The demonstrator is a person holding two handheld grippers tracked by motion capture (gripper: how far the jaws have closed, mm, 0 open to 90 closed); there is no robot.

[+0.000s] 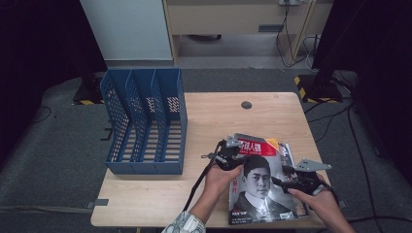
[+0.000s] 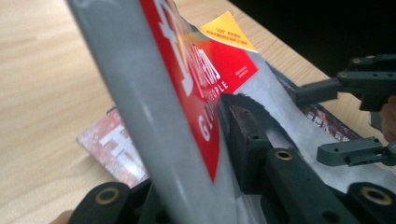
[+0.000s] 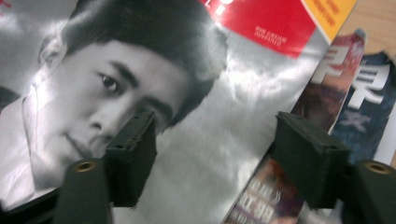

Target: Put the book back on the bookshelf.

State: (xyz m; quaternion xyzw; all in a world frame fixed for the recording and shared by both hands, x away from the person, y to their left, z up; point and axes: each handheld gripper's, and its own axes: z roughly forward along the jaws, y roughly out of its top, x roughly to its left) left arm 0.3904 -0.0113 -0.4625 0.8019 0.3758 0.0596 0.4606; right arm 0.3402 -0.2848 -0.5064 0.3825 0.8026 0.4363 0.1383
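Note:
A stack of magazines lies at the table's front right. The top magazine [image 1: 260,189] has a grey cover with a portrait and a red title band. My left gripper [image 1: 228,156] is shut on its upper left edge, which is lifted off the stack. In the left gripper view the raised cover [image 2: 187,93] runs between the jaws of the left gripper [image 2: 201,158]. My right gripper [image 1: 283,175] stands open over the cover's right side. In the right gripper view the right gripper [image 3: 212,135] straddles the cover's edge [image 3: 224,116] without touching it. From the left gripper view, the right gripper [image 2: 322,122] shows open.
Other magazines [image 1: 287,153] lie under the top one, seen also beside the jaws [image 3: 355,93]. A blue three-slot file rack [image 1: 145,121] stands on the left of the wooden table [image 1: 160,194]. A round cable hole [image 1: 246,105] sits near the far edge.

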